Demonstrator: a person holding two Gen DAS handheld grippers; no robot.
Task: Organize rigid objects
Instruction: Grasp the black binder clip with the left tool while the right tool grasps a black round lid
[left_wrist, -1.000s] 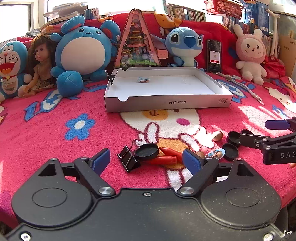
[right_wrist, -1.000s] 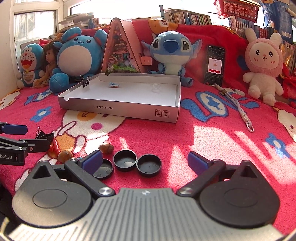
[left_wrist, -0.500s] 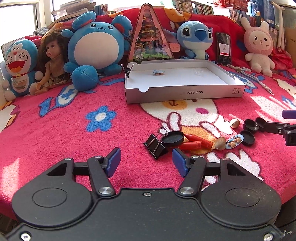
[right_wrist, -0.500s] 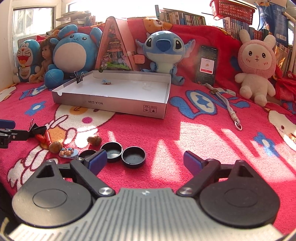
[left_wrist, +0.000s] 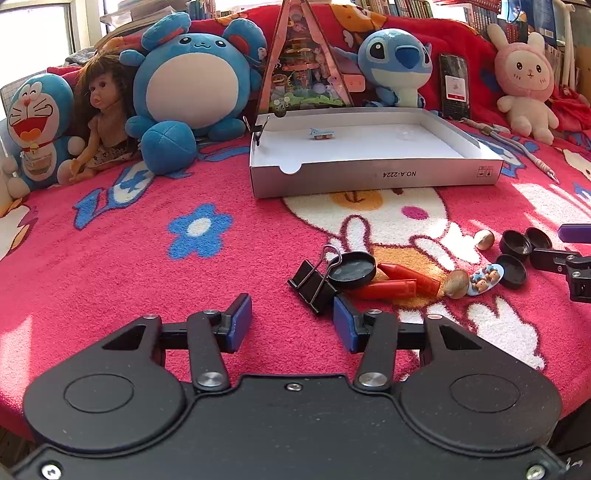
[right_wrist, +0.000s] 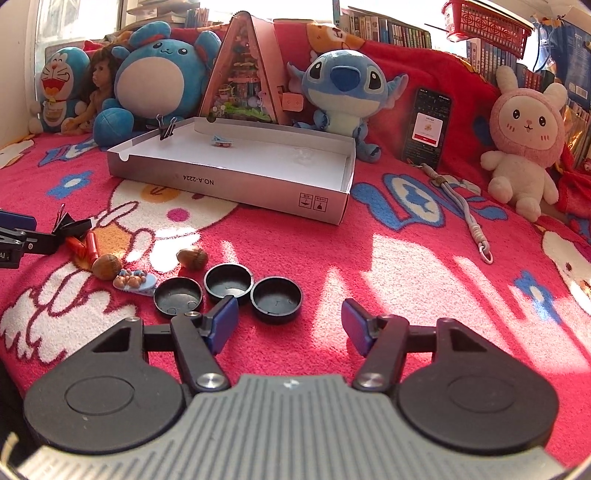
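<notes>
Small rigid objects lie on the red blanket: a black binder clip (left_wrist: 314, 282), a black cap (left_wrist: 352, 265) leaning on it, red crayons (left_wrist: 402, 281), two acorns (left_wrist: 456, 283) (right_wrist: 192, 257), a small bear charm (right_wrist: 133, 279) and three black caps (right_wrist: 228, 279). A white open box (left_wrist: 373, 173) (right_wrist: 236, 177) stands behind, holding a tiny blue toy (left_wrist: 320, 133), with a clip (right_wrist: 168, 129) on its rim. My left gripper (left_wrist: 291, 323) is open and empty, just short of the binder clip. My right gripper (right_wrist: 288, 325) is open and empty, just behind the caps.
Plush toys, a doll (left_wrist: 101, 118) and a triangular model house (left_wrist: 304, 62) line the back. A phone (right_wrist: 426, 122) leans on the red cushion, a grey lanyard (right_wrist: 469, 218) lies right of the box. Each gripper shows at the edge of the other's view.
Both grippers have drawn back and shifted left, so the objects sit further ahead and to the right. The left jaws have narrowed a little. Nothing was taken hold of.
</notes>
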